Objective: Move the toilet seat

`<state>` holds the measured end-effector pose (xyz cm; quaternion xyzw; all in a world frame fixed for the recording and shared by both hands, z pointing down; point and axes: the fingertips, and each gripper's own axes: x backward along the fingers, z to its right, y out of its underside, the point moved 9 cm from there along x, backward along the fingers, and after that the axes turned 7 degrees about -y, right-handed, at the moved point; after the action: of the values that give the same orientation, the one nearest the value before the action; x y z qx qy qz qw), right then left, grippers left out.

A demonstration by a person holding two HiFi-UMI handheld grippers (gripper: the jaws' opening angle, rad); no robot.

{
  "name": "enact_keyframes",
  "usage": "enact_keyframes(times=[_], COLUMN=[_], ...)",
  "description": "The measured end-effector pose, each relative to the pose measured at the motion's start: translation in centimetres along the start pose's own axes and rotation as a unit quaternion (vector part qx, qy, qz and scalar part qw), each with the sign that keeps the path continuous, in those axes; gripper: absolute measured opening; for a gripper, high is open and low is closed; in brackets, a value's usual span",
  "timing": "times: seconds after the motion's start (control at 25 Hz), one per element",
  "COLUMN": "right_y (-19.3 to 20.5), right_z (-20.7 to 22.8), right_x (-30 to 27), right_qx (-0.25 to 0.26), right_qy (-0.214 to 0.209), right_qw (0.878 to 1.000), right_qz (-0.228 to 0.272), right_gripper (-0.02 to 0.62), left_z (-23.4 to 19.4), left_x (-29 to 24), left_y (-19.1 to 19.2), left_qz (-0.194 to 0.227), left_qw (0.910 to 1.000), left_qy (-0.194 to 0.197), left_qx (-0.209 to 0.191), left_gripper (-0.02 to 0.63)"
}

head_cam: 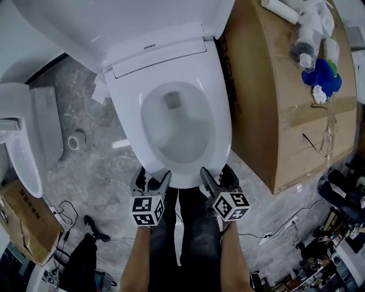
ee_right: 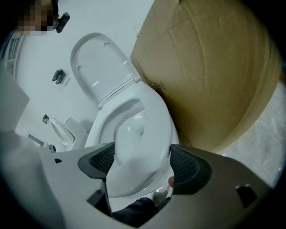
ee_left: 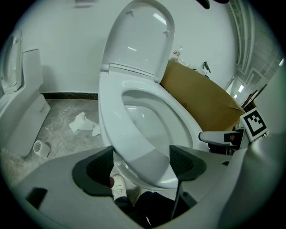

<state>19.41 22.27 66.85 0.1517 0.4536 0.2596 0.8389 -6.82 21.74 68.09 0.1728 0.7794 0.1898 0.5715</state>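
Toilet seat (head_cam: 223, 122) lies between parted fingers of left gripper (ee_left: 142, 162) and right gripper (ee_right: 141, 164).

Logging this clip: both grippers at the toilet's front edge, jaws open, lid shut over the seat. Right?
The lid is raised, not shut, per the left gripper view; left gripper and right gripper are at the front edge of the seat, jaws open.

The head view's top edge is cutting off the raised lid (head_cam: 142, 17) and the cardboard box (head_cam: 274, 97); its left edge is clipping a second toilet (head_cam: 23, 131). The left gripper (head_cam: 153, 174) and right gripper (head_cam: 215, 171) are covering the front rim of the toilet seat (head_cam: 222, 131). The hinge-cover print (head_cam: 149, 44) is showing too small to read.
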Motion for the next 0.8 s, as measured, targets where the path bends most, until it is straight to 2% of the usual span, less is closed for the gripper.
enact_keyframes(times=[0.24,0.8], right_y=[-0.8,-3.4], right_z=[-0.7,-3.5], right_x=[1.3,4.6], right_qx=[0.017,-0.002], right_qy=[-0.006,-0.019], right_qw=[1.000,0.999], right_qz=[0.000,0.051], right_gripper=[0.370,0.370], left_z=[0.3,0.9], left_x=[1.3,5.0], left_y=[-0.7,-2.9], left_qz=[0.007,0.048], left_qw=[0.9999,0.9983], left_qy=[0.013,0.029], left_qx=[-0.006,0.017], left_gripper=[0.379,0.379])
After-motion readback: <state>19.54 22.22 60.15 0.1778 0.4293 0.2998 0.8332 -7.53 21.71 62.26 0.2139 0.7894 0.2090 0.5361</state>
